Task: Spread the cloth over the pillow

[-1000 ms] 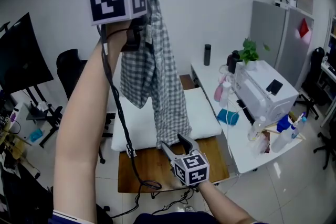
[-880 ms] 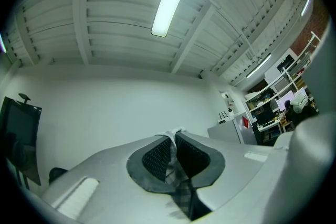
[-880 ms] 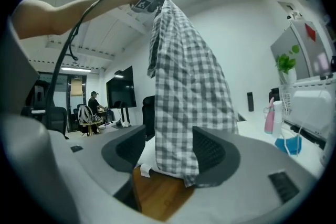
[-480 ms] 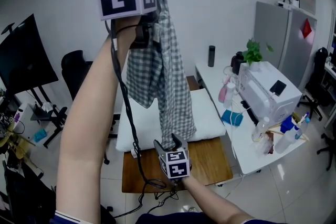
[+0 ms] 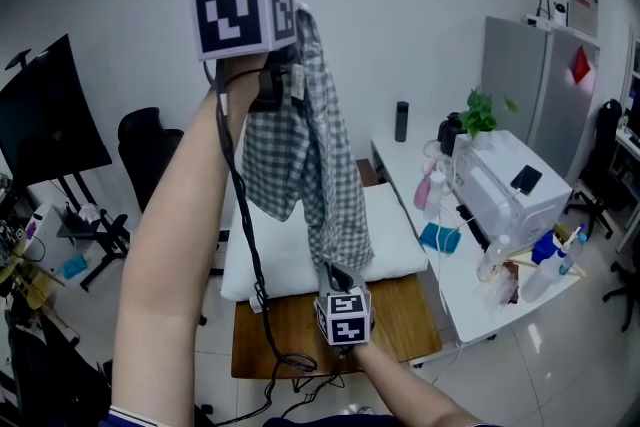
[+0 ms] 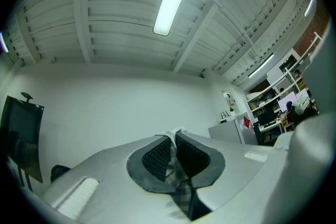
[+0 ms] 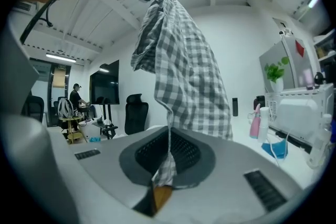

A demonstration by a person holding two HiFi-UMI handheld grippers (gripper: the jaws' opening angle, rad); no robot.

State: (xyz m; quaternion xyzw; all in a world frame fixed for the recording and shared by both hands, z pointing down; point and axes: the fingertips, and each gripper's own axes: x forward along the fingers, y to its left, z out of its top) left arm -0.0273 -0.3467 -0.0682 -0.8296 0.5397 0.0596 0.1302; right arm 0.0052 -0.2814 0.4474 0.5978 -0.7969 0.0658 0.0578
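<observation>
High at upper left of the frame, my left gripper [image 5: 283,65] pinches the cloth [image 5: 320,165] by its top; at bottom centre, my right gripper [image 5: 335,271] has just closed on its hanging hem, near the pillow [image 5: 290,255].

Centre: grey-and-white checked cloth [image 5: 325,185]. Beneath: plain white rectangular pillow [image 5: 395,240] on brown wooden tabletop [image 5: 400,315]. Far left: black office chair [image 5: 148,140], black flat monitor [image 5: 50,115]. Right: pink plastic bottle [image 5: 432,185], blue crumpled rag [image 5: 437,237], green leafy plant [image 5: 478,117].
</observation>
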